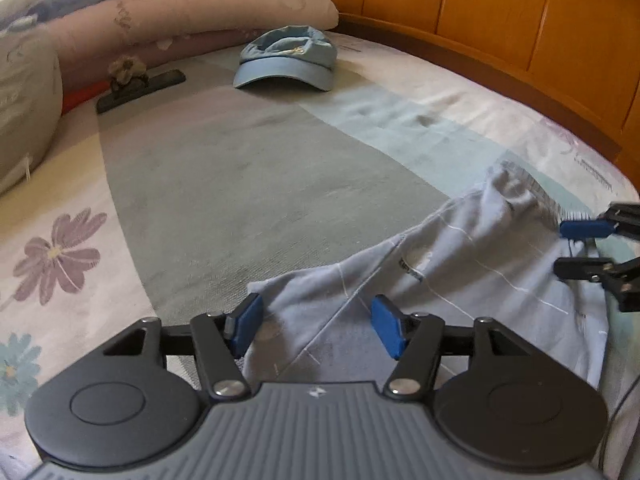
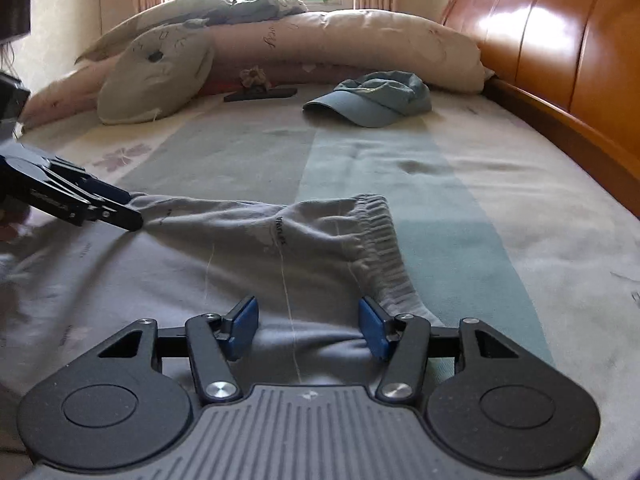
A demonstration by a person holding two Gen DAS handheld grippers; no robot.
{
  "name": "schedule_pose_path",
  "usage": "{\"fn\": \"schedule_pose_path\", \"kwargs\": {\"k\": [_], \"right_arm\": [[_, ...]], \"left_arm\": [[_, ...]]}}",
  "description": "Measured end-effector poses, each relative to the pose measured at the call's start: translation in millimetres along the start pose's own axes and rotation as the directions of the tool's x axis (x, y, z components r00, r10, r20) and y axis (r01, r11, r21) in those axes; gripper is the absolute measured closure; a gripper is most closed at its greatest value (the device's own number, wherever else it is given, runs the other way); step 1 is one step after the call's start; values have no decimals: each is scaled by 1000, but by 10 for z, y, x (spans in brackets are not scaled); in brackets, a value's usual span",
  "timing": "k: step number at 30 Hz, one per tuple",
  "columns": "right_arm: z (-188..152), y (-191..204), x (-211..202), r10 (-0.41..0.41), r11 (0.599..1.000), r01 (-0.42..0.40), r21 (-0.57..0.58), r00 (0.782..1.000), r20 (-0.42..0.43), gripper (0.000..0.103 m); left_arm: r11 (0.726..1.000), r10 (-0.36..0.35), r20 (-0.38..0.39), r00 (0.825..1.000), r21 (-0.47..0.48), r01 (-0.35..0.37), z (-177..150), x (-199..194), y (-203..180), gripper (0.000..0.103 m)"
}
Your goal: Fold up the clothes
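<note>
Both grippers stand with their blue pads apart, holding nothing: the left gripper [image 1: 318,330] straddles a folded edge of the grey trousers [image 1: 460,264] with cloth lying slack between its open jaws, and the right gripper [image 2: 308,330] sits the same way at the elastic waistband [image 2: 380,240], pads clear of the fabric on either side. To my eye the folding is partway along at best; the trousers lie spread on the bedsheet [image 1: 240,184], doubled over along one diagonal seam, yet rumpled and not squared into a tidy stack, so further folds and smoothing look to be left. From the left wrist you catch the seam line and the right gripper coming in at the frame's edge. From the right wrist you get the gathered waistband, the printed label, the window, and a grey pillow [image 2: 160,76]. A blue cap [image 2: 376,100] lies well apart near the headboard [image 2: 560,52], untouched.
</note>
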State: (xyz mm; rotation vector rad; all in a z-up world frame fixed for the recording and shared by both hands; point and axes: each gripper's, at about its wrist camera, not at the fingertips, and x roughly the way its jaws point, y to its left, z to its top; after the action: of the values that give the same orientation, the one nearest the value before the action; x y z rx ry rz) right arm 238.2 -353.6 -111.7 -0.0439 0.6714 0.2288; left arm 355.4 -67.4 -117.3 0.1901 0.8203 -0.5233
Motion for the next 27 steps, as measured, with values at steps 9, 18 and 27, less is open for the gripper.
{"fn": "schedule_pose_path", "kwargs": {"k": [9, 18, 27], "right_arm": [[-122, 890, -186, 117, 981, -120, -153, 993, -26, 35], [-422, 935, -415, 87, 992, -94, -88, 993, -79, 23], [-394, 790, -309, 43, 999, -45, -25, 996, -72, 9]], "left_arm": [[990, 36, 51, 998, 138, -43, -148, -541, -475, 27], [988, 70, 79, 994, 133, -80, -701, -897, -865, 24], [1000, 4, -2, 1000, 0, -4, -1017, -801, -962, 21]]}}
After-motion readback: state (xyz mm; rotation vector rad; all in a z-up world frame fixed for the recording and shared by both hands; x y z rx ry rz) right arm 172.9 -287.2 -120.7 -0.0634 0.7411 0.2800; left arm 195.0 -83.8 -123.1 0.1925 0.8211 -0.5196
